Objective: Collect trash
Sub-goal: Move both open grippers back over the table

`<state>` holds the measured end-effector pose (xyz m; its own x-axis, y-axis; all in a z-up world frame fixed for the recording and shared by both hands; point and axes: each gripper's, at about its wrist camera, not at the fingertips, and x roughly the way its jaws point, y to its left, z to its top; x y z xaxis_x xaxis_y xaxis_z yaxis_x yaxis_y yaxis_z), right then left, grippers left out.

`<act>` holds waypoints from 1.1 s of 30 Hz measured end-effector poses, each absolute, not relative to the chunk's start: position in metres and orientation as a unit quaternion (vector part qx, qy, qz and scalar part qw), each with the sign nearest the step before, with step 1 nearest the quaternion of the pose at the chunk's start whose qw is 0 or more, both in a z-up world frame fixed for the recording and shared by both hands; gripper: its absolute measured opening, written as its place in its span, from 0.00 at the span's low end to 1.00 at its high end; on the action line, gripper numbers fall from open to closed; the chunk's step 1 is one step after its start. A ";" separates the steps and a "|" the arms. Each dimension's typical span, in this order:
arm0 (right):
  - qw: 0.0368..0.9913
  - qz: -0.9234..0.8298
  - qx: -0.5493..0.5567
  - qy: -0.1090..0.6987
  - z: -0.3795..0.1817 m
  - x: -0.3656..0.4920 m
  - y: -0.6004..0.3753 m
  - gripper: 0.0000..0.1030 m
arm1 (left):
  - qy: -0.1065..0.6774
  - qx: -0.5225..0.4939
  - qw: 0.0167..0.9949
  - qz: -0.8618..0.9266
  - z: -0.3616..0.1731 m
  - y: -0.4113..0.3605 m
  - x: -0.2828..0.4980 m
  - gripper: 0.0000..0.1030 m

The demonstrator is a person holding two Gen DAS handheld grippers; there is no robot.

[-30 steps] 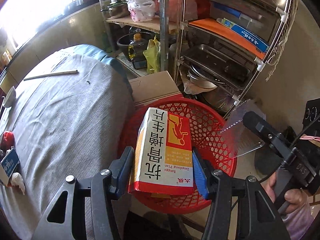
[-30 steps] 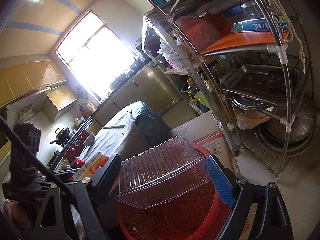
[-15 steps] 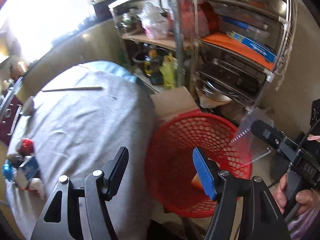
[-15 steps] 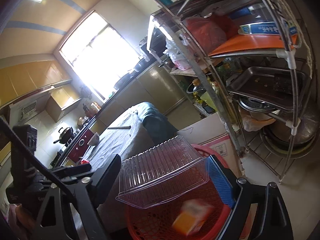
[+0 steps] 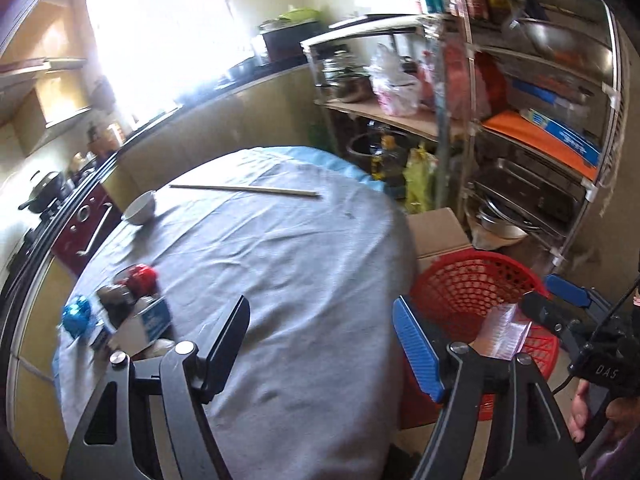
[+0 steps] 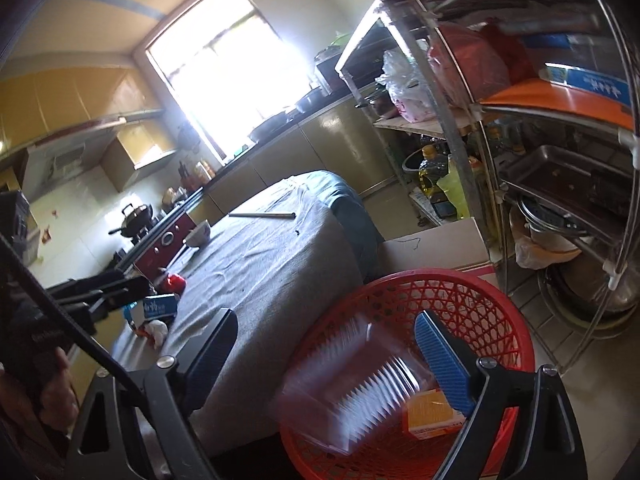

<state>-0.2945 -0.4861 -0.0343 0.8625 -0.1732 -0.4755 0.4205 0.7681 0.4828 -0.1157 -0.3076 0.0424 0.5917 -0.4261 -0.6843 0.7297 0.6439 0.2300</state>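
Sunlit kitchen cabinets and a bright window close the far side of the room, and a table under a grey cloth (image 5: pixel 280 264) fills the middle, with a metal rack (image 6: pixel 560 160) of pans and boxes at the right. Left gripper (image 5: pixel 320 344) is angled down over the near edge of the cloth; its jaws have just been opening, they stand wide apart and nothing is between them. Right gripper (image 6: pixel 324 364), held by a hand at the lower right of the left view, tilts down over the red basket (image 6: pixel 516 344) on the floor just beside the table; its jaws gape with no pad touching anything. A clear plastic tray (image 6: pixel 360 384), blurred, sits tilted inside the basket below those jaws, and an orange box (image 6: pixel 430 414) lies on the basket's bottom beside it. On the cloth's left part remain a blue-and-white carton (image 5: pixel 154 316), a red can (image 5: pixel 140 278), a blue ball (image 5: pixel 76 314) and a white bowl (image 5: pixel 140 208); chopsticks (image 5: pixel 244 190) lie at the far side.
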 end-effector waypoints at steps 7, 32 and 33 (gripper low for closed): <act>0.927 -0.141 0.279 0.205 -0.018 -0.279 -0.468 0.90 | 0.315 0.227 0.877 -0.285 0.049 -0.253 -0.086 0.76; 0.947 0.064 0.165 0.268 0.016 -0.092 -0.292 0.90 | 0.398 0.117 0.903 -0.108 0.006 -0.073 0.035 0.76; 0.946 0.066 0.164 0.271 0.014 -0.089 -0.290 0.90 | 0.399 0.116 0.903 -0.106 0.005 -0.071 0.036 0.76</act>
<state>-0.0890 -0.2901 0.0143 0.8445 0.2137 -0.4911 -0.0357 0.9374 0.3465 0.0358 -0.0708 0.0052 0.6584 -0.0990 -0.7461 0.2850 0.9503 0.1254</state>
